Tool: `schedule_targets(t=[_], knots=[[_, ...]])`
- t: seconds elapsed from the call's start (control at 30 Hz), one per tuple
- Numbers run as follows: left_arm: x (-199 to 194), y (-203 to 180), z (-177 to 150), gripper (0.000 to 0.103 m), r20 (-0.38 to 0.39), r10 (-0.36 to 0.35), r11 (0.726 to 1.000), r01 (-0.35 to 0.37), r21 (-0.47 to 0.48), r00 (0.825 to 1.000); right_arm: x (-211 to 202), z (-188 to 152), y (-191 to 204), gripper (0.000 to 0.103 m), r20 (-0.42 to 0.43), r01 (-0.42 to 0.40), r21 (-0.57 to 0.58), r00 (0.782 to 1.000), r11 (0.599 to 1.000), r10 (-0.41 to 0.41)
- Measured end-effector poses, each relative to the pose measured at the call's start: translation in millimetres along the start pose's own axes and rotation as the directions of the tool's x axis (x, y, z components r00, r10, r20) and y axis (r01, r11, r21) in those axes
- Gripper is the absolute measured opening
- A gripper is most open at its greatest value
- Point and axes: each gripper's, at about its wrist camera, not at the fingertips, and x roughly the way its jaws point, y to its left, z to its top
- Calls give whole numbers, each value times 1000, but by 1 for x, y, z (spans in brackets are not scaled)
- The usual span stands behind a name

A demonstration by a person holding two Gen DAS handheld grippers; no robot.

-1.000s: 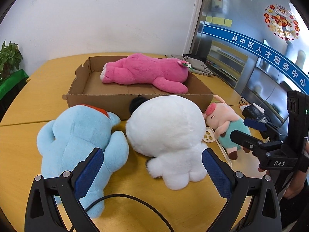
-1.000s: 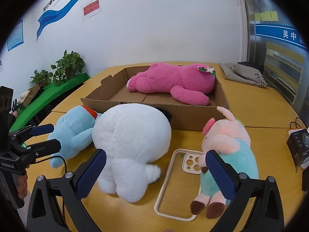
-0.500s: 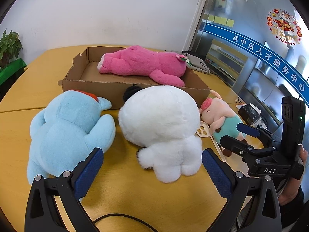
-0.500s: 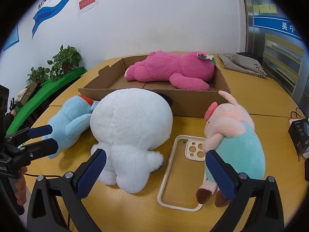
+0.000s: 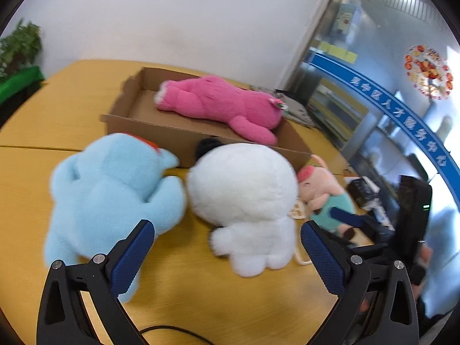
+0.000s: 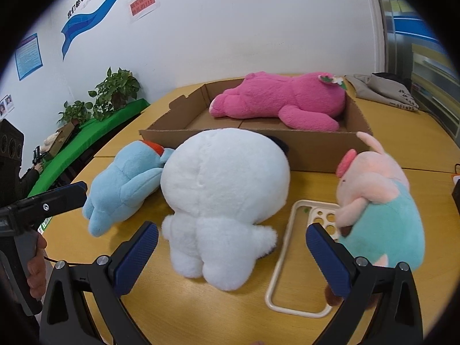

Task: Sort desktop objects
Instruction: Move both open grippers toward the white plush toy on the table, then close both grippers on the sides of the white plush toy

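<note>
A pink plush (image 5: 218, 106) (image 6: 281, 100) lies inside an open cardboard box (image 5: 178, 141) (image 6: 316, 149) at the back of the wooden table (image 5: 34, 172). In front of the box, from left to right, lie a light-blue plush (image 5: 112, 195) (image 6: 126, 184), a big white plush (image 5: 244, 198) (image 6: 224, 189) and a pink pig plush in teal (image 5: 325, 192) (image 6: 379, 198). A cream phone case (image 6: 299, 258) lies between the white plush and the pig. My left gripper (image 5: 226, 225) is open just short of the blue and white plushes. My right gripper (image 6: 232, 227) is open behind the white plush and the phone case. Neither holds anything.
A grey cloth bag (image 6: 382, 92) lies at the table's far right. A black device (image 5: 362, 189) sits near the right edge. Potted plants (image 6: 115, 92) stand on a green ledge to the left. A hand (image 6: 34, 267) holds the left gripper's handle.
The right gripper has moved forward, so the white plush and pig look larger. The left view has tilted and is blurred by motion. Both grippers stay open.
</note>
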Motion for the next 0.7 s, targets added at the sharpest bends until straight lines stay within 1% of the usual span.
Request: schedule_targets(t=[0.07, 0.13, 0.2, 0.3, 0.37, 0.43, 0.5, 0.57, 0.6, 0.63, 0.7], knots=[[16, -6, 7, 103, -20, -69, 998, 69, 10, 997, 10, 1, 0, 103, -22, -22, -11, 1000, 1000, 22], [32, -9, 13, 103, -41, -116, 993, 116, -4, 992, 20, -1, 0, 100, -48, -26, -32, 999, 999, 25], [51, -13, 20, 103, -72, -158, 987, 158, -10, 985, 26, -5, -3, 99, -70, -32, -28, 997, 999, 30], [76, -15, 29, 103, -103, -158, 987, 158, -9, 982, 33, -10, -6, 99, -88, -56, -7, 995, 998, 55], [88, -13, 33, 103, -115, -168, 986, 167, -25, 979, 36, -10, -6, 98, -80, -73, -6, 994, 997, 73], [98, -8, 35, 103, -114, -165, 986, 161, -43, 980, 40, -8, -4, 96, -73, -95, -3, 993, 995, 95], [104, -3, 38, 103, -105, -156, 987, 151, -52, 982, 46, -6, -2, 95, -75, -110, -3, 991, 994, 109], [109, 2, 40, 103, -105, -141, 989, 136, -54, 985, 59, -5, 1, 90, -106, -107, -11, 989, 994, 105], [111, 5, 40, 103, -111, -133, 990, 127, -58, 985, 66, -5, 2, 83, -125, -104, -16, 987, 994, 101], [113, 7, 39, 103, -118, -126, 991, 119, -63, 985, 73, -5, 2, 82, -145, -103, -19, 984, 995, 99], [117, 13, 37, 103, -137, -118, 992, 110, -68, 984, 81, -6, 1, 82, -164, -127, 2, 978, 992, 125]])
